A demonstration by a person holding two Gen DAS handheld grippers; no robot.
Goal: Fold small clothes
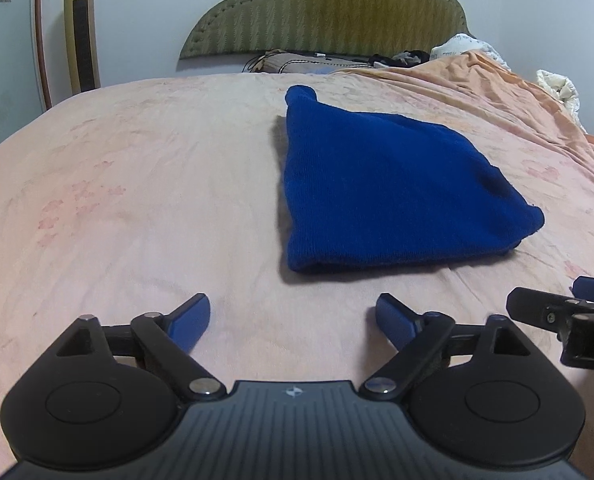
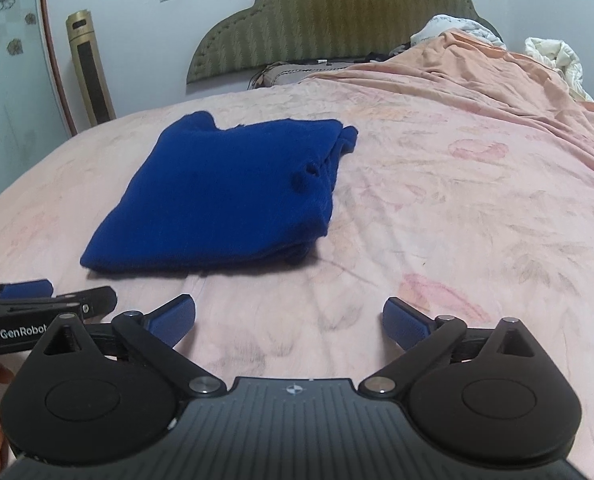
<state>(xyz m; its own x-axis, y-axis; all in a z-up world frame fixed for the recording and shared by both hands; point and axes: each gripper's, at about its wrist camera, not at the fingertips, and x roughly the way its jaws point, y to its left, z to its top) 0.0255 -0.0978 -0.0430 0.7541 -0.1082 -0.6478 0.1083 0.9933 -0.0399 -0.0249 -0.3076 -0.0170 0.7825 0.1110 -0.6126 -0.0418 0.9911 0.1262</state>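
Note:
A blue knitted garment (image 1: 381,184) lies folded into a flat packet on the pink bedsheet (image 1: 137,200), with one rolled end poking out at its far left corner. In the right wrist view the same blue garment (image 2: 225,196) sits ahead and to the left. My left gripper (image 1: 293,314) hovers just short of the garment's near edge, open, nothing between its blue pads. My right gripper (image 2: 289,316) stands open over bare sheet, to the right of the garment. Each gripper shows at the other view's edge.
A green padded headboard (image 1: 337,8) closes the far end of the bed. A rumpled peach blanket (image 2: 477,80) and white bedding (image 2: 557,56) pile up at the far right. A gold tower fan (image 1: 81,28) stands by the wall at left. Bare sheet stretches left of the garment.

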